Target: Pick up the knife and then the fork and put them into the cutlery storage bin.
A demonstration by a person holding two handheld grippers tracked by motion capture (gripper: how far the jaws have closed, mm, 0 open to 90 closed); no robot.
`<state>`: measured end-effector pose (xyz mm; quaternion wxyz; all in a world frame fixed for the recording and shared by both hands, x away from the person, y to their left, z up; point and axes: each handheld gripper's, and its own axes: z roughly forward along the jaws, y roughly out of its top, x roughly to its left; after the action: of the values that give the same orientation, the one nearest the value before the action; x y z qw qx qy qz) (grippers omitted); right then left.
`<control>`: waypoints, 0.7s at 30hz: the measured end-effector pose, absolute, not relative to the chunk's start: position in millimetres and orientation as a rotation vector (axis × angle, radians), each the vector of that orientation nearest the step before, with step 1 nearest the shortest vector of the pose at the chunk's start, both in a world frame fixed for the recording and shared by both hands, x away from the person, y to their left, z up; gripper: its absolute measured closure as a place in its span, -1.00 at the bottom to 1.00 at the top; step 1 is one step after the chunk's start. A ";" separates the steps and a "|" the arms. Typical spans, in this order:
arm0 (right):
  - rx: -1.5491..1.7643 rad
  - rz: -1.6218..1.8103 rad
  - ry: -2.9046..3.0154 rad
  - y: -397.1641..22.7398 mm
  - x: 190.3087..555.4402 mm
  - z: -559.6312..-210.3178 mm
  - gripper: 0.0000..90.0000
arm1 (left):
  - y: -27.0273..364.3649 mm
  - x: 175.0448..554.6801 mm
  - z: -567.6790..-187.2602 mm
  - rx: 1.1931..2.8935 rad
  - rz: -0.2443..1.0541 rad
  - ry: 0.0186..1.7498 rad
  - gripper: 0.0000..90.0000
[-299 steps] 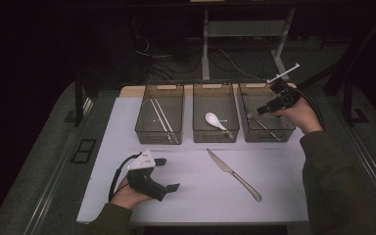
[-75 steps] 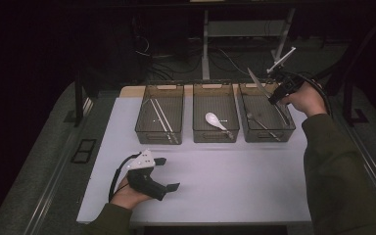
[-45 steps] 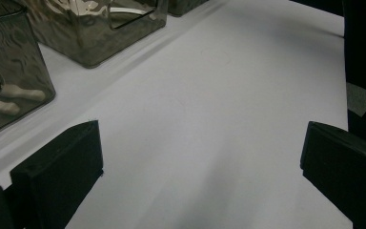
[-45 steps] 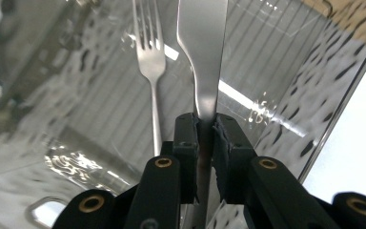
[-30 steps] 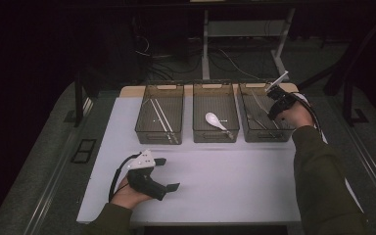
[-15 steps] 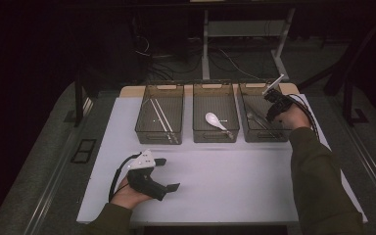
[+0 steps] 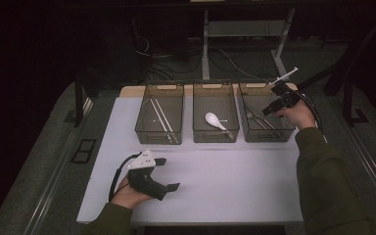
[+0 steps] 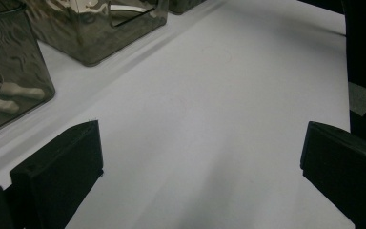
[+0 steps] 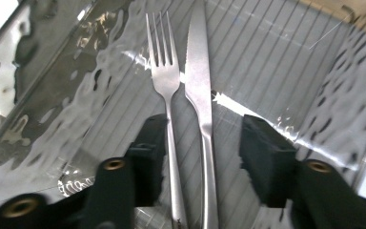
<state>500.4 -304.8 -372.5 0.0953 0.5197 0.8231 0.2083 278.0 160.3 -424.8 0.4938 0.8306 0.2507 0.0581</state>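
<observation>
My right gripper (image 9: 201, 157) sits over the right-hand bin (image 7: 267, 132) of the three on the table (image 7: 225, 181). Its jaws have just been opening and now stand apart, with the knife (image 9: 201, 95) and the fork (image 9: 164, 81) lying side by side on the ribbed floor of the bin between them. Neither pad presses on the metal, so I judge the knife is let go and the step in hand is pulling clear.

The risks I see from here:

- The two handles run up between the jaws. If I lift at a slant, a pad could catch a handle and drag the knife or fork out of line, or flip one against the wall.
- The bin walls are clear and rippled, so their edges are hard for me to read in the right gripper view. I may be nearer the rim than I think, and a knock could shove the bin along the table.
- The cable trailing from my right hand could snag the bin's rim as I withdraw.

My left gripper (image 7: 149, 171) rests on the near left of the table, jaws wide apart with bare tabletop between them. The middle bin holds a white spoon (image 7: 215, 120).
</observation>
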 end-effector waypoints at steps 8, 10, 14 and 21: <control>1.499 0.733 2.401 -307.6 486.0 -367.4 -0.18 | 158.8 278.6 -424.5 2.018 0.144 0.606 -1.00; 1.480 0.754 2.397 -307.6 482.3 -367.6 -0.20 | 158.8 278.8 -424.6 2.019 0.142 0.608 -1.00; 1.453 0.804 2.386 -309.1 475.0 -367.1 -0.23 | 159.1 278.6 -424.6 2.017 0.143 0.610 -1.00; 1.417 0.920 2.381 -311.1 458.8 -363.8 -0.29 | 159.0 278.5 -425.0 2.020 0.145 0.609 -1.00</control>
<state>458.8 -311.1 -363.8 0.1111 0.4824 0.8105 0.3131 278.5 159.0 -425.0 0.4912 0.8320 0.2510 0.0596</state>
